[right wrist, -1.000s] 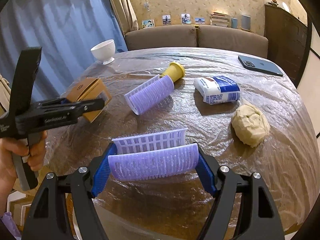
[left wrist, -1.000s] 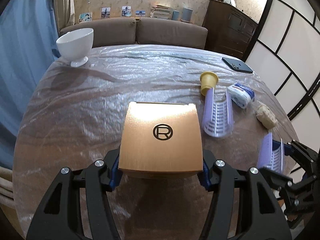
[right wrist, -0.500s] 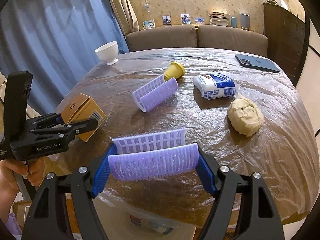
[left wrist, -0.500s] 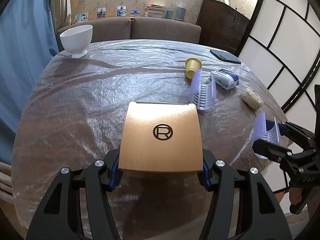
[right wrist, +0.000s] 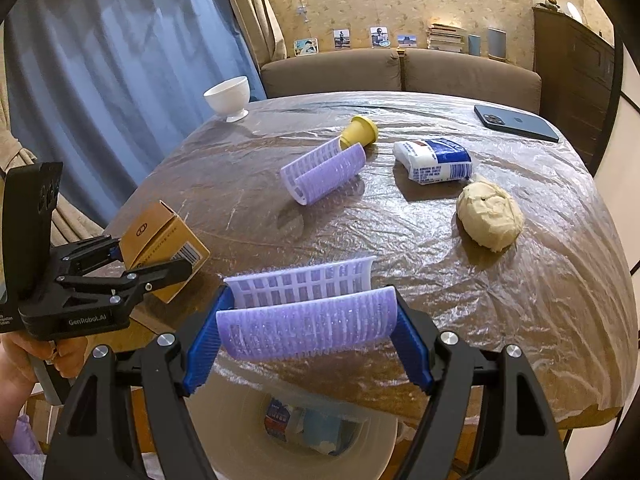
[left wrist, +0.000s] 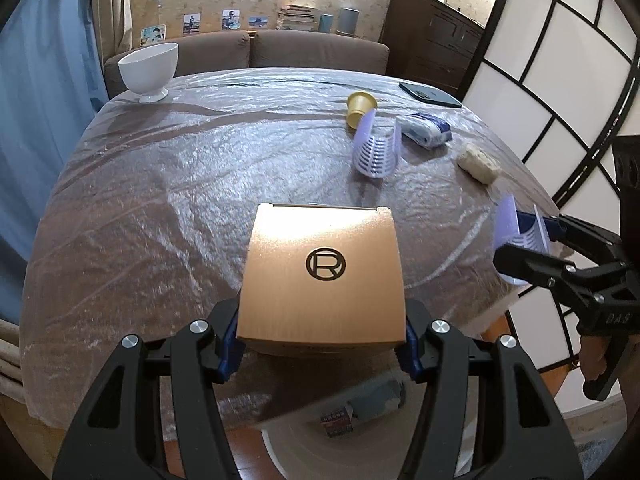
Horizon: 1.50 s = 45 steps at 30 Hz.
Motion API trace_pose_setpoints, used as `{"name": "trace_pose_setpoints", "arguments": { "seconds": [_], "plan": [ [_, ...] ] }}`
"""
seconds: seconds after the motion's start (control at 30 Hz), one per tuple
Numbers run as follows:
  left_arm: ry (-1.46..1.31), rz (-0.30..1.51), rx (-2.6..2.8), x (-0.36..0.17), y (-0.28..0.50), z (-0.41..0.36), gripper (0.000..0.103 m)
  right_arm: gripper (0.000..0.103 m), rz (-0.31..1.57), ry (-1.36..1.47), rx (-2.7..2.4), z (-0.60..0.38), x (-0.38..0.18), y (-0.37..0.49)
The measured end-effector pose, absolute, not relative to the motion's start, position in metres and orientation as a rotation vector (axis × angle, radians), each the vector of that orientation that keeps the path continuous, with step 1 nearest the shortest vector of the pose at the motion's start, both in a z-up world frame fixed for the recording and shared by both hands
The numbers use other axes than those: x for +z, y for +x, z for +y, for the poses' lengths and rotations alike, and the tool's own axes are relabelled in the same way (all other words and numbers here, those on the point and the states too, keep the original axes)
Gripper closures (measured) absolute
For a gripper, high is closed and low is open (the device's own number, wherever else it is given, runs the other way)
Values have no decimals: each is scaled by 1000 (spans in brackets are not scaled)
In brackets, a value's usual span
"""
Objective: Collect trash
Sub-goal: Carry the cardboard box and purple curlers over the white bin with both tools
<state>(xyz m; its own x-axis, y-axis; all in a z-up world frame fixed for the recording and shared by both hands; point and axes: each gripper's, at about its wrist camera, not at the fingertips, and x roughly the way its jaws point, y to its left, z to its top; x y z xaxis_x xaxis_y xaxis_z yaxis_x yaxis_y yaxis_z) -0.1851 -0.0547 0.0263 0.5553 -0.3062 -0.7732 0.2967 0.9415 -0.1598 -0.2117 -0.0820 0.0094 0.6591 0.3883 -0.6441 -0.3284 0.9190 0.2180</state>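
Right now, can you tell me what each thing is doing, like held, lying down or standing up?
Left gripper: shut on gold box.
Gold box: held, off the table.
Right gripper: shut on purple roller.
Purple roller: held above the bin.
Second roller: lying on table.
Yellow cup: tipped over.
White bowl: upright.
Blue-white packet: lying flat.
Bin: open, trash inside.

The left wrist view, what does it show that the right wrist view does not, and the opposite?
Only the left wrist view shows the circled R logo on the box top and the white panelled screen. Only the right wrist view shows the box's barcode and the left hand. Both show the white bowl, phone, second purple roller and the bin below.
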Motion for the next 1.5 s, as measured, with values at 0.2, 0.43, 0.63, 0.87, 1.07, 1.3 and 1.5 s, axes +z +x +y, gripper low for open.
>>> {"name": "trace_pose_setpoints", "arguments": {
  "seconds": [0.2, 0.43, 0.63, 0.87, 1.07, 1.3, 1.5],
  "plan": [
    [-3, 922, -370, 26, -195, -56, 43, 29, 752, 79, 417, -81, 9, -222],
    [10, 936, -389, 23, -209, -60, 43, 29, 762, 61, 447, -79, 7, -237],
    [21, 952, -415, 20, -220, -64, 43, 29, 783, 53, 465, -78, 3, -245],
    [29, 964, -456, 20, -234, -69, 43, 29, 808, 48, 493, -77, -4, -256],
    [52, 972, -495, 18, -248, -75, 43, 29, 828, 40, 507, -77, -10, -264],
    [60, 988, -514, 11, -258, -81, 43, 29, 857, 36, 514, -75, -19, -270],
    [58, 1005, -518, 4, -264, -85, 44, 29, 876, 34, 518, -72, -27, -272]
  ]
}}
